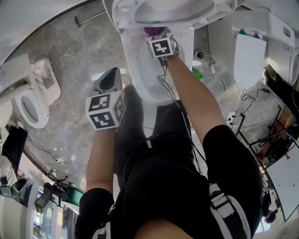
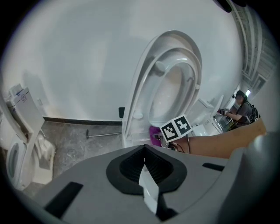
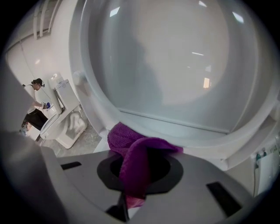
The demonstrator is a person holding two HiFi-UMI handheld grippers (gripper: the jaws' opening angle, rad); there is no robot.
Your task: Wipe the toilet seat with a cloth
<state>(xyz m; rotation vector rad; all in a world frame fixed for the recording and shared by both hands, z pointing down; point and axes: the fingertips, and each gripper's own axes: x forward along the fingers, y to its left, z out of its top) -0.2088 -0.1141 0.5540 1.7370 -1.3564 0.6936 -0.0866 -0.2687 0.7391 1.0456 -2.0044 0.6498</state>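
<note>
A white toilet stands ahead with its seat and lid raised upright. My right gripper reaches over the bowl to the back rim, shut on a purple cloth. In the right gripper view the cloth hangs bunched out of the jaws just below the raised seat. My left gripper is held left of the bowl, above the floor, jaws shut with nothing in them. In the left gripper view the raised seat and the purple cloth show beyond the shut jaws.
A second white toilet sits on the grey marbled floor at the left. Another toilet's tank stands at the right, with cables and a green bottle beside the bowl. A person sits in the far background.
</note>
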